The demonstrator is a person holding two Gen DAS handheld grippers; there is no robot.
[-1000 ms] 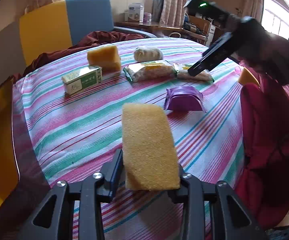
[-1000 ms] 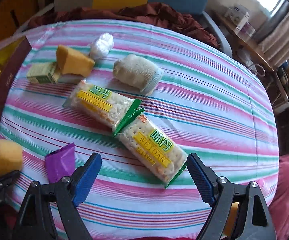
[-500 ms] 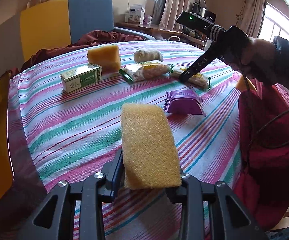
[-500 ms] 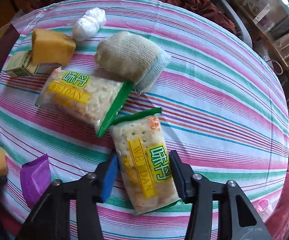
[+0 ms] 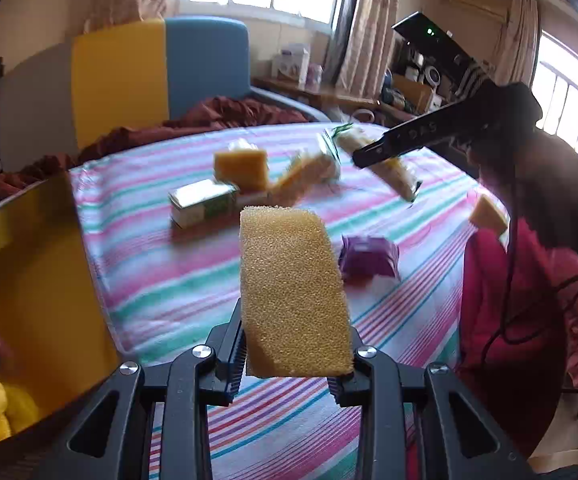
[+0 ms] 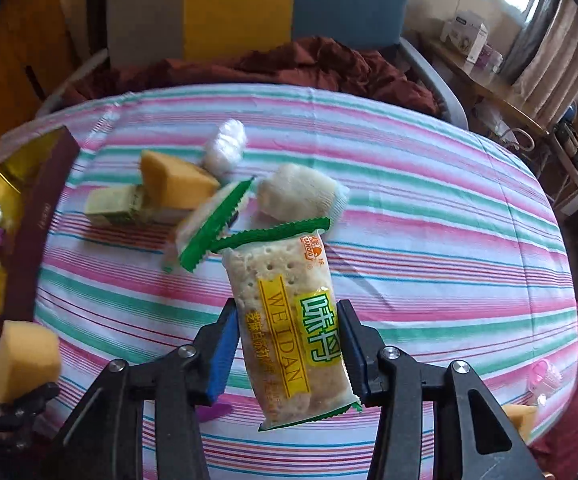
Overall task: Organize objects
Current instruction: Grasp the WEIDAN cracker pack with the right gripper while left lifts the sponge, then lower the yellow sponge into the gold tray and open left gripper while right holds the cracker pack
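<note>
Yellow sponge [image 5: 293, 296] | clamped upright in left hand-held gripper [image 5: 289, 364], jaws closing on it, above striped bench [image 5: 161, 280] | cracker packet [image 6: 293, 336] | pinched between pads of right hand-held gripper [image 6: 289, 348], lifted off bench | purple packet [image 5: 369, 258] just beyond the sponge

We see a yellow porous sponge [image 5: 293, 292] over the bench cloth [image 6: 429, 200] striped pink, teal and white. The cracker packet [image 6: 293, 340] shows a yellow band and green crimped ends. A purple wrapper [image 5: 369, 258] lies near a green-and-white carton [image 5: 203, 204].
</note>
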